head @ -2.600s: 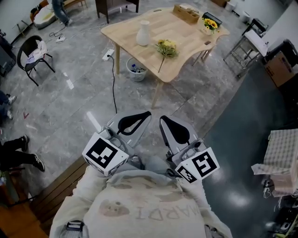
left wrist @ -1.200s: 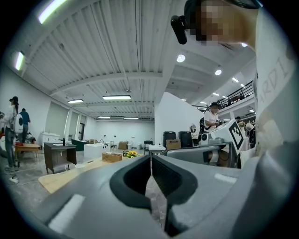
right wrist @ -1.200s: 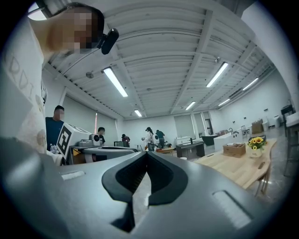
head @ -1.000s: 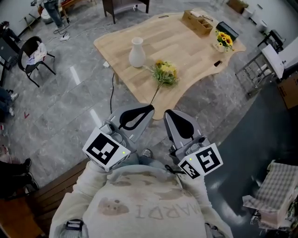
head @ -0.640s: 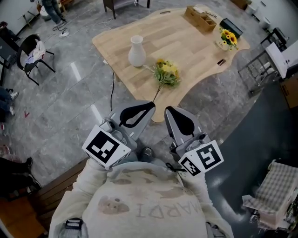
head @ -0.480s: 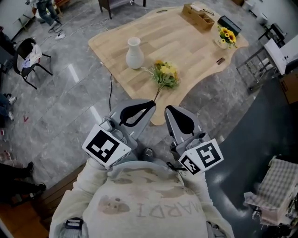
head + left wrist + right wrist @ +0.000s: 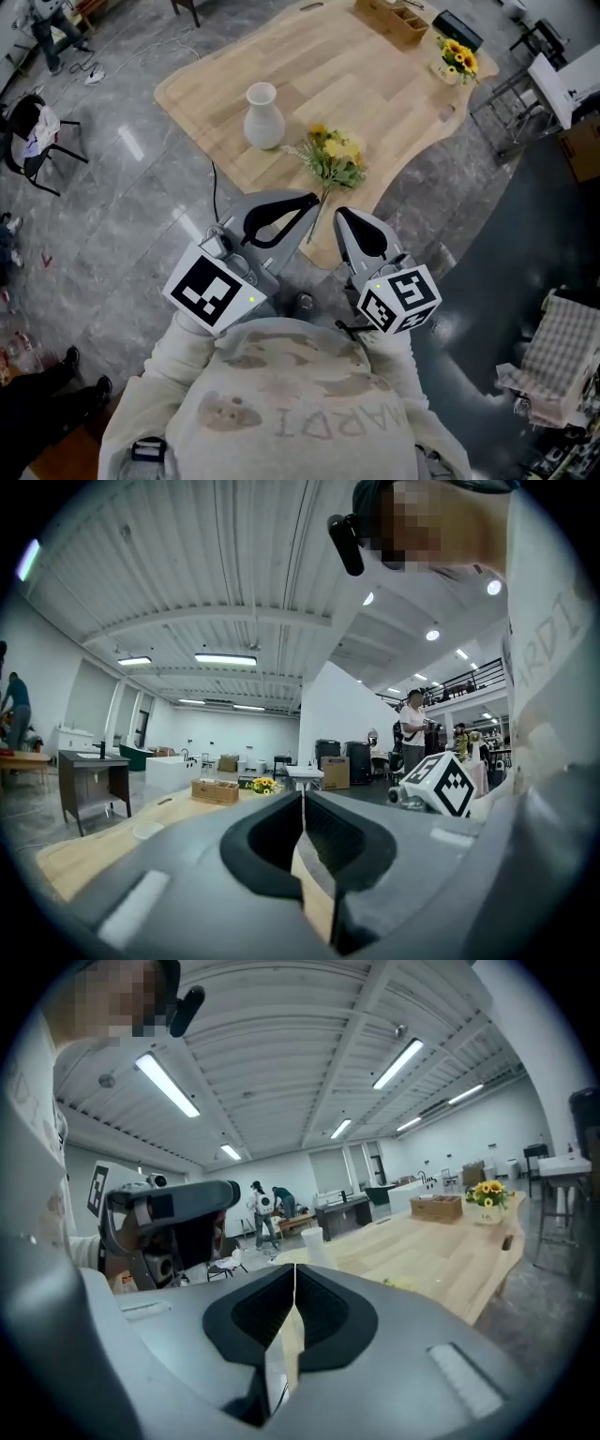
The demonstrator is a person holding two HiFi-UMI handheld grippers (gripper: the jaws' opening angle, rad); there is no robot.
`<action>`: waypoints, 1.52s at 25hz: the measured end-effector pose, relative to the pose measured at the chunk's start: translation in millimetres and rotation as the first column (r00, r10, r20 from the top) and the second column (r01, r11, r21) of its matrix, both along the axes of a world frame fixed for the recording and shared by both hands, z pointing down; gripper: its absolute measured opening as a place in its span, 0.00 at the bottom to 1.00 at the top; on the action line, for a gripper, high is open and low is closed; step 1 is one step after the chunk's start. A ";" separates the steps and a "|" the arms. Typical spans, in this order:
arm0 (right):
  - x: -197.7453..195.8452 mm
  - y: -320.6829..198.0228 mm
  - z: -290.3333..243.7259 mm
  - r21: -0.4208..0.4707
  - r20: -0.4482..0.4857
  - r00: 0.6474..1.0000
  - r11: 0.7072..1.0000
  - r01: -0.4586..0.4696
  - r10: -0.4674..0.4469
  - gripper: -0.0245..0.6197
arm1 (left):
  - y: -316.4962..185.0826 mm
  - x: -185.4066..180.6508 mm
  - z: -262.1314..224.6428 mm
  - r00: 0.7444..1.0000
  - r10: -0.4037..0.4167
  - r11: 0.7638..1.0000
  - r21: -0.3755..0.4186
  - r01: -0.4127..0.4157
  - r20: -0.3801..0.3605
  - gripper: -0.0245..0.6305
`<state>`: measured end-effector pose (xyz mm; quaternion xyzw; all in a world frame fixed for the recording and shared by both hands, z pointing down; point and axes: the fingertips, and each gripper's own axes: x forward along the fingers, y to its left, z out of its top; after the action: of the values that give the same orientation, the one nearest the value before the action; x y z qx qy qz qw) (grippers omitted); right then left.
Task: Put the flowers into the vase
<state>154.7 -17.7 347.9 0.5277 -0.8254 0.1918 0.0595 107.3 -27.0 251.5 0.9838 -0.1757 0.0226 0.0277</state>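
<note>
On the table [image 7: 309, 56], flowers [image 7: 336, 159] beside vase [image 7: 262, 117]; left hand-held gripper [image 7: 303, 799], right hand-held gripper [image 7: 294, 1269] closed, empty (tips touching in gripper views)

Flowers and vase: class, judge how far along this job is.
Done: nothing; the flowers lie on the table beside the vase, which holds no stems. In hand: nothing; the left gripper and right gripper are both shut and empty. Left: grasp the flowers, stand them in the vase.

You had a pale wooden table [image 7: 375, 89] ahead, with a wooden box [image 7: 393, 21] and potted sunflowers [image 7: 453, 59] at its far right end; a black chair [image 7: 36, 131] sat off left on grey floor [image 7: 122, 244].
</note>
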 end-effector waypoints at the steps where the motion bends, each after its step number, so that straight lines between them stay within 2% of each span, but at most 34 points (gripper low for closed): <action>1: 1.9 -6.5 10.5 -0.036 -0.003 1.000 0.999 -0.016 0.016 0.09 | -6.8 -0.1 1.6 1.000 0.012 1.000 -0.005 -0.012 0.001 0.04; 4: 8.3 -23.7 45.3 -0.145 -0.018 0.998 0.987 -0.065 0.063 0.10 | -25.3 -0.9 6.9 0.999 0.046 0.999 -0.020 -0.046 0.002 0.04; 7: 13.0 -35.8 81.1 -0.248 -0.037 0.995 0.963 -0.104 0.098 0.13 | -43.0 -2.9 14.6 0.997 0.072 0.997 -0.035 -0.072 0.005 0.04; 16: 24.1 -55.6 168.9 -0.482 -0.100 0.981 0.855 -0.193 0.166 0.19 | -87.8 -7.3 48.7 0.992 0.129 0.986 -0.110 -0.126 0.015 0.04; 21: 30.0 -62.4 199.5 -0.558 -0.123 0.975 0.799 -0.223 0.186 0.21 | -100.1 -4.8 66.3 0.985 0.171 0.976 -0.142 -0.166 0.021 0.04; 27: 33.8 -71.5 221.2 -0.620 -0.145 0.970 0.747 -0.241 0.193 0.21 | -106.4 -3.7 83.4 0.978 0.207 0.965 -0.173 -0.199 0.032 0.04; 33: 31.3 -80.7 231.1 -0.667 -0.132 0.971 0.707 -0.236 0.199 0.24 | -111.5 -7.7 95.7 0.977 0.212 0.959 -0.200 -0.201 0.032 0.04; 38: 27.8 -87.2 240.0 -0.720 -0.114 0.973 0.658 -0.221 0.202 0.25 | -114.3 -11.7 102.5 0.977 0.211 0.956 -0.215 -0.199 0.032 0.04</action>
<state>182.5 -104.9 587.9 0.5550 -0.6134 0.5026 0.2512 95.6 -141.3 354.1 0.9872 -0.0700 0.0707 0.1244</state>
